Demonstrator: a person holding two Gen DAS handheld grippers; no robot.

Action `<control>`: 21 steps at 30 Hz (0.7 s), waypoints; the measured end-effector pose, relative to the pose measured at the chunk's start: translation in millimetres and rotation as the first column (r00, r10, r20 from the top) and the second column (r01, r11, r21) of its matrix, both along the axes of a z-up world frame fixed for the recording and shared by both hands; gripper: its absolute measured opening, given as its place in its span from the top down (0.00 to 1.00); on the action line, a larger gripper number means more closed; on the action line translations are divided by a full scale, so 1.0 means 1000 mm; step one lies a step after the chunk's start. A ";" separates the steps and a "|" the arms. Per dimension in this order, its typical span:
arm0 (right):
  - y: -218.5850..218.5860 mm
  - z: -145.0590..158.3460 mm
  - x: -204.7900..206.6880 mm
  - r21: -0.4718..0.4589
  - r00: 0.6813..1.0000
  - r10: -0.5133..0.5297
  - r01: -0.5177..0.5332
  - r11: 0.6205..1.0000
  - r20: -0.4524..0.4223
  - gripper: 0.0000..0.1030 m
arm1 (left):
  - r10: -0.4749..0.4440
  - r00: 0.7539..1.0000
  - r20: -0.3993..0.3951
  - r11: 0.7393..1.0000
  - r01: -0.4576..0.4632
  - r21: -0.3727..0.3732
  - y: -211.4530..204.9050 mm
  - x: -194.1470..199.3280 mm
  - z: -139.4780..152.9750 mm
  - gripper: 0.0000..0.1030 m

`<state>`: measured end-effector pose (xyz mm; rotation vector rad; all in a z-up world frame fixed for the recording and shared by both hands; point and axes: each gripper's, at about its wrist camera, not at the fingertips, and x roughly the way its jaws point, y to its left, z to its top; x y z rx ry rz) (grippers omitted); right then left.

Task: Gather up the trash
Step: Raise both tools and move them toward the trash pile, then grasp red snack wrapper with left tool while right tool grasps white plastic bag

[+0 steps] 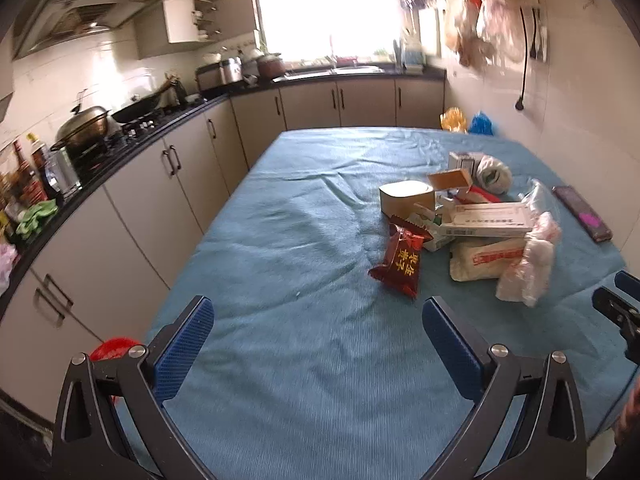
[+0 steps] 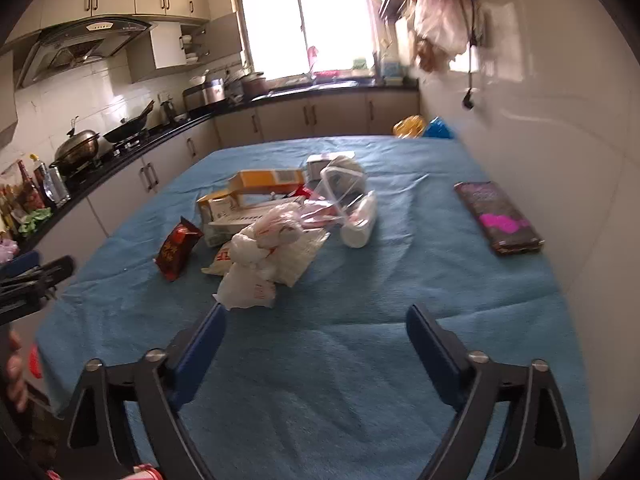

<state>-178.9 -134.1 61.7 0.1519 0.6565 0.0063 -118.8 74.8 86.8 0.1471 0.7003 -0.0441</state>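
A pile of trash lies on the blue-covered table. It holds a red snack packet, a crumpled white plastic bag, a flat white box, cardboard boxes and a cream pouch. In the right wrist view the same pile shows the red packet, the white bag, a clear plastic cup and a yellow box. My left gripper is open and empty, short of the red packet. My right gripper is open and empty, just right of the white bag.
A dark packet with pink print lies near the wall on the right. The kitchen counter with pots and bottles runs along the left. A red object sits below the table's left edge. Bags hang on the right wall.
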 end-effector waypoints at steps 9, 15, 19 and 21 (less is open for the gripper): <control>0.013 -0.009 0.044 0.074 0.997 0.076 -0.073 0.995 -0.031 0.20 | -0.100 0.985 -0.142 0.991 0.087 -0.098 -0.021 0.081 -0.040 0.00; 0.017 -0.013 0.075 0.111 0.996 0.074 -0.069 0.991 -0.048 0.22 | -0.139 0.977 -0.159 0.987 0.124 -0.098 -0.036 0.115 -0.056 0.02; 0.024 -0.015 0.087 0.109 0.995 0.086 -0.079 0.991 -0.059 0.30 | -0.165 0.966 -0.200 0.983 0.144 -0.114 -0.042 0.128 -0.067 0.21; 0.029 -0.017 0.090 0.099 0.993 0.096 -0.089 0.991 -0.068 0.41 | -0.181 0.958 -0.224 0.979 0.155 -0.131 -0.044 0.130 -0.073 0.32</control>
